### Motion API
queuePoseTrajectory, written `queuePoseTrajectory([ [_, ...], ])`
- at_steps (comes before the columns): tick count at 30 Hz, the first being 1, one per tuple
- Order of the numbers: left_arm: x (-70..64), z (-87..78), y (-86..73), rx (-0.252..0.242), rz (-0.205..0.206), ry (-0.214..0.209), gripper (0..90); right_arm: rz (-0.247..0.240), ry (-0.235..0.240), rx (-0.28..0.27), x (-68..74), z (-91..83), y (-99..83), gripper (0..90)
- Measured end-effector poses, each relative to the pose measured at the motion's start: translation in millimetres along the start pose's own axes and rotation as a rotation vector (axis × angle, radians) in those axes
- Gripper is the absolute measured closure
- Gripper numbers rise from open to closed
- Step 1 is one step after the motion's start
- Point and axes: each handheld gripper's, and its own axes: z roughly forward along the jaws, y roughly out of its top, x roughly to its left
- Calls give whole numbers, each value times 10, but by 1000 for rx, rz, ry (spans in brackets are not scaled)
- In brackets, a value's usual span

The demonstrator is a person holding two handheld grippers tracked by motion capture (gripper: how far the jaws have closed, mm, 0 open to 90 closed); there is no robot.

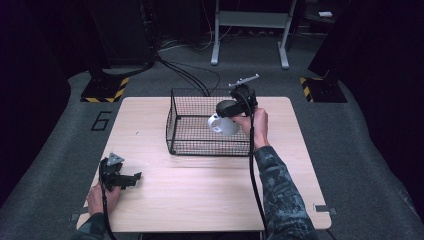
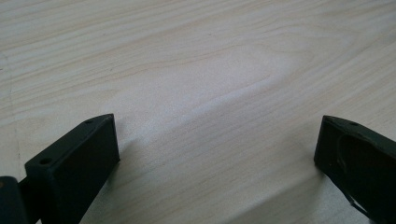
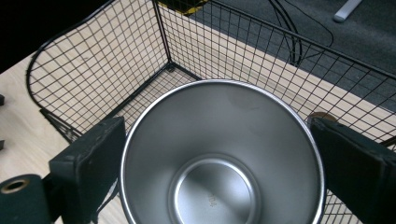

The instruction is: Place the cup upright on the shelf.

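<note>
Light wooden rectangular table (image 1: 200,200) on grey carpet floor (image 1: 60,115), dark room. Black wire mesh basket (image 1: 180,117) sits at far centre of the table, open top, wood showing through its floor. Person's right forearm in camo sleeve (image 1: 280,190) comes in from near right, hand up at the basket's right side. Right gripper (image 1: 229,120) grasps a shiny round stainless steel cup (image 1: 223,125), held inside the basket's right half, above the mesh floor, tipped on its side. In the right gripper view the jaws press the cup (image 3: 219,154) rim from both sides, mouth open toward the camera, empty inside, basket corner (image 3: 168,65) beyond it. Left gripper (image 1: 131,179) rests at near left on the table, well apart from the basket. Left gripper view: jaws spread wide, nothing between them, bare wood grain (image 2: 210,93) below.
</note>
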Motion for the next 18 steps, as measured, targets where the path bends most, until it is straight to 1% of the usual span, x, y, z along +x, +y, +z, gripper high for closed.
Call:
queuePoseTrajectory([
  [1,-1,0,0,-1,-1,0,0,2,-2,14,-15,51,9,59],
  [3,0,1,0,-1,-1,0,0,-1,1,16,-27,72,11,59],
  [4,0,0,0,0,0,0,0,10,-3,21,-45,130,12,59],
  [7,0,0,0,0,-1,0,0,19,-7,29,-59,171,14,59],
  [9,0,0,0,0,0,0,0,33,-10,41,-80,247,16,58],
  [11,0,1,0,-1,-1,0,0,37,-7,39,-84,267,15,59],
  [15,0,1,0,0,0,0,0,42,-9,55,-114,373,11,59],
  [18,0,1,0,-1,-1,0,0,42,-10,59,-120,392,11,59],
])
